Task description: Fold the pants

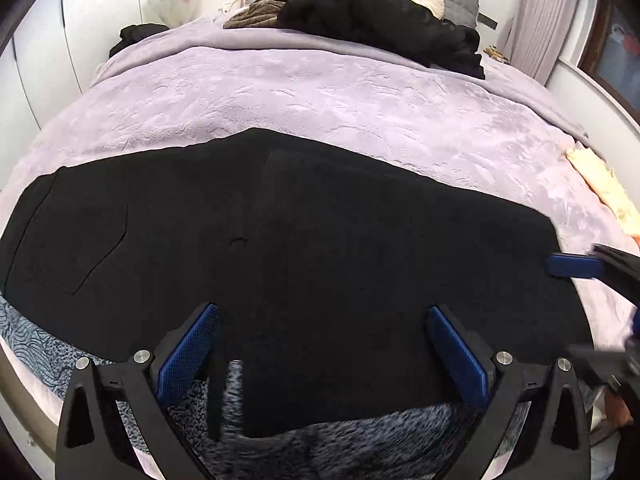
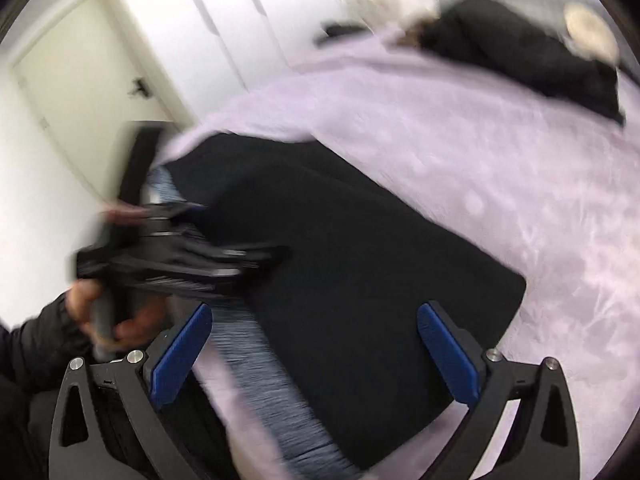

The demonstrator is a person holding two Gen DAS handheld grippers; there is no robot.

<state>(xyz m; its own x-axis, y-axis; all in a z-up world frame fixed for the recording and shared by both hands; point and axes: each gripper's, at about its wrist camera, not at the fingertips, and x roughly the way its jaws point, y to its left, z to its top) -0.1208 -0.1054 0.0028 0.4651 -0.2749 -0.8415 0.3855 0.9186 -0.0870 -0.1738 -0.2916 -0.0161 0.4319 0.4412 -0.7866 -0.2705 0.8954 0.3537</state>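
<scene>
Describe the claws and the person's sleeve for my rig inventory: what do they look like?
Both the left claw and right claw have black triangular-cutout frames, silver bolts, and textured blue finger pads. The person's hand emerges from a black puffy sleeve. No cables visible.

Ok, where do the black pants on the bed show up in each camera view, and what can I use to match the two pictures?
Left wrist view: the black pants fill the middle, spread flat across the lilac blanket, with the left gripper open over them.
Right wrist view: the pants run from centre left to lower right.
Shared landmark: the black clothes pile at the bed's far end.
</scene>
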